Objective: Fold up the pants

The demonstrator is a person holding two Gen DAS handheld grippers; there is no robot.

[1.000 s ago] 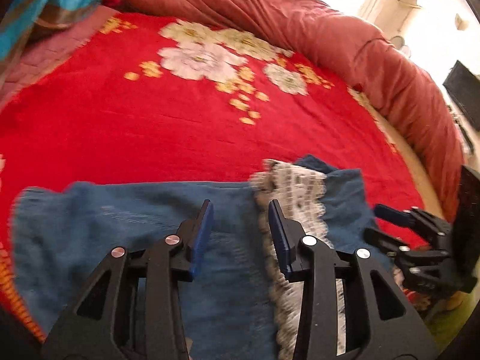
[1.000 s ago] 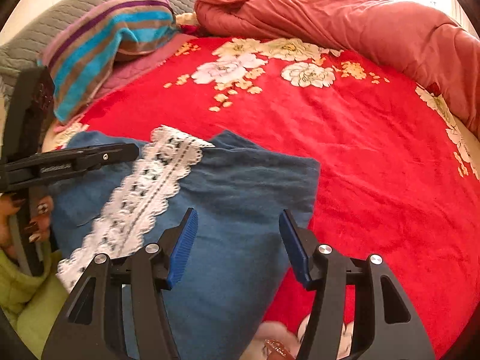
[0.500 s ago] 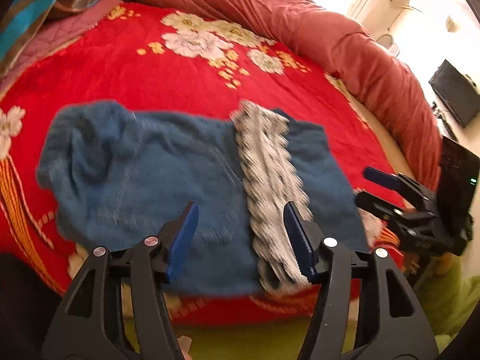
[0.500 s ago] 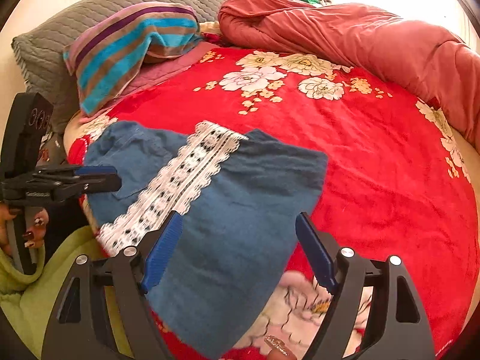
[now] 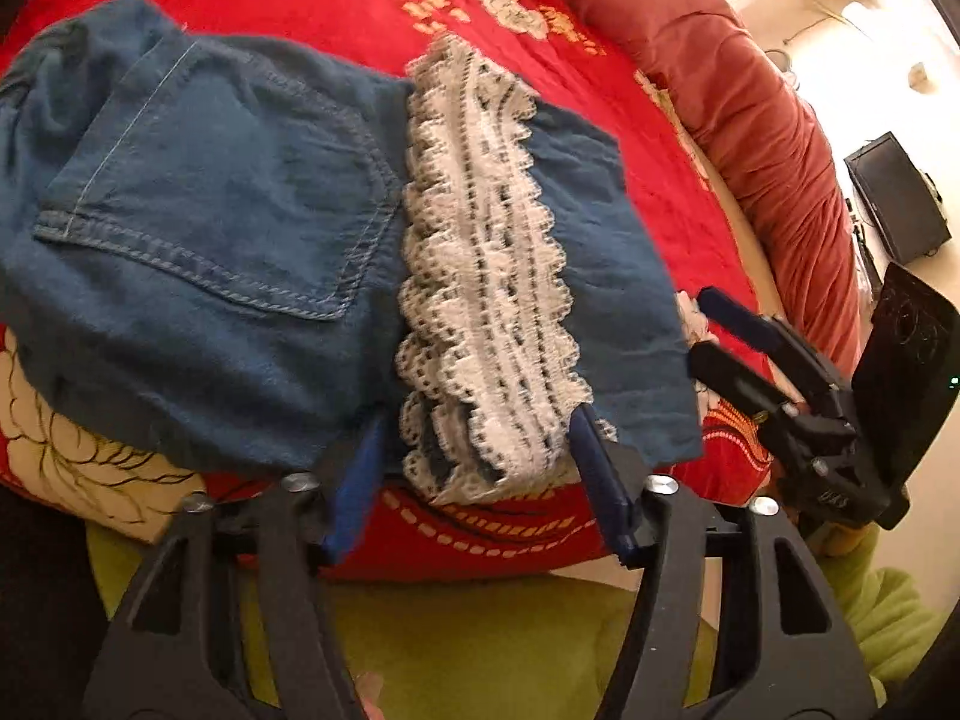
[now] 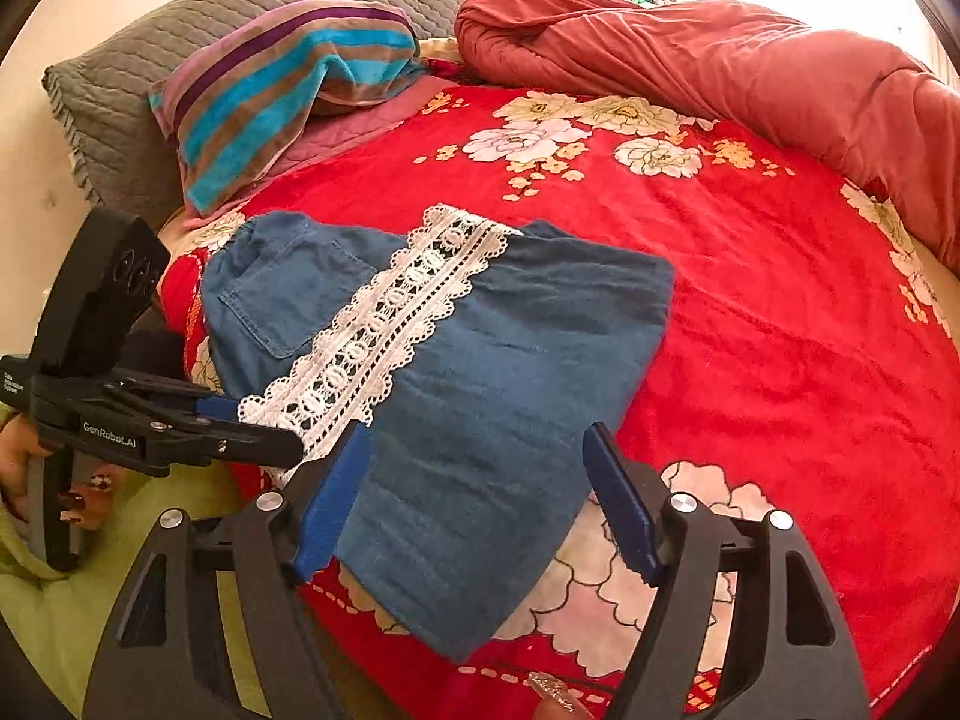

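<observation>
Near hem of the pants (image 5: pixel 252 252) behind the left claw (image 5: pixel 474 456) fingers.

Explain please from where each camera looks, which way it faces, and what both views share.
Left wrist: sits on the left tongs, facing down at the near edge of the blue pants with their lace strip; the right tongs show at the right.
Right wrist: sits on the right tongs, facing across the bed toward the pillows; the left tongs and a hand show.
Shared: pants, lace, red floral blanket.
</observation>
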